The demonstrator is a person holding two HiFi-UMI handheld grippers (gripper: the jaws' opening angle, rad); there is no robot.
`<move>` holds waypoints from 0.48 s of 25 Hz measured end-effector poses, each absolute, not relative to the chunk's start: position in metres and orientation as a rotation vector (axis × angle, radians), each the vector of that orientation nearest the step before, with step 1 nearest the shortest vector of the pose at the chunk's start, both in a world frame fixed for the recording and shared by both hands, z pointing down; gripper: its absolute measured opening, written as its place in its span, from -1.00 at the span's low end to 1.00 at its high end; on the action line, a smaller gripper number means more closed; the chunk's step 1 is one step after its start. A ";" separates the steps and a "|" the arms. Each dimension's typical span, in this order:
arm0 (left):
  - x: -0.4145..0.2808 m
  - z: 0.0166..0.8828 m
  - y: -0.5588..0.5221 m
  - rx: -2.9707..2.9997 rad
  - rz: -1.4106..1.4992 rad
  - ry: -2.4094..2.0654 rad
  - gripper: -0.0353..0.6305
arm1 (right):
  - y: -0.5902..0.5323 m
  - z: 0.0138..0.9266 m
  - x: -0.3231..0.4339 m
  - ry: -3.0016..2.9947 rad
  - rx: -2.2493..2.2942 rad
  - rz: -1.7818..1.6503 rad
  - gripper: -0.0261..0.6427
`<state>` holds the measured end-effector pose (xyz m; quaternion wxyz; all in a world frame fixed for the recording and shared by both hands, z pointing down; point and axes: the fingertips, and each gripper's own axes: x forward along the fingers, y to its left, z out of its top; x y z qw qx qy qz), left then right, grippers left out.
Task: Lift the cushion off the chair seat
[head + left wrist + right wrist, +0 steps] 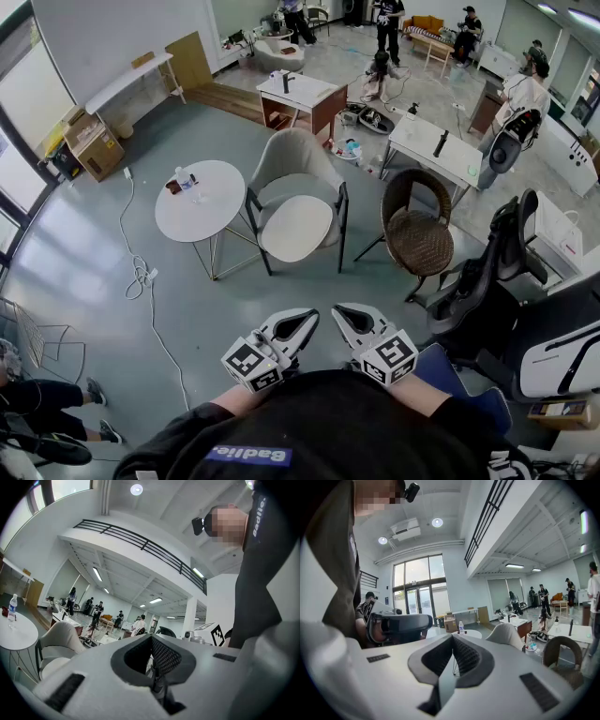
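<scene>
Fingers [164, 656] of left gripper [305, 321] pressed together, empty; right gripper [345, 317] likewise. Both well apart from round off-white cushion [296, 228], which lies on beige shell chair [292, 155] seat. Nothing done: approach, grasp, lift remain.

A person's legs [42, 396] are cut off at the left edge; the label on the bottle [181, 176] is illegibly small.
</scene>
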<state>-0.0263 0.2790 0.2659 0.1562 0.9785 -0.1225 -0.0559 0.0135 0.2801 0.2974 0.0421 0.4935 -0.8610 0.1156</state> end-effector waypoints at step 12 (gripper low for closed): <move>-0.017 0.270 0.274 2.790 -0.146 -0.389 -0.85 | 0.275 0.298 0.023 -2.654 1.486 0.360 -0.84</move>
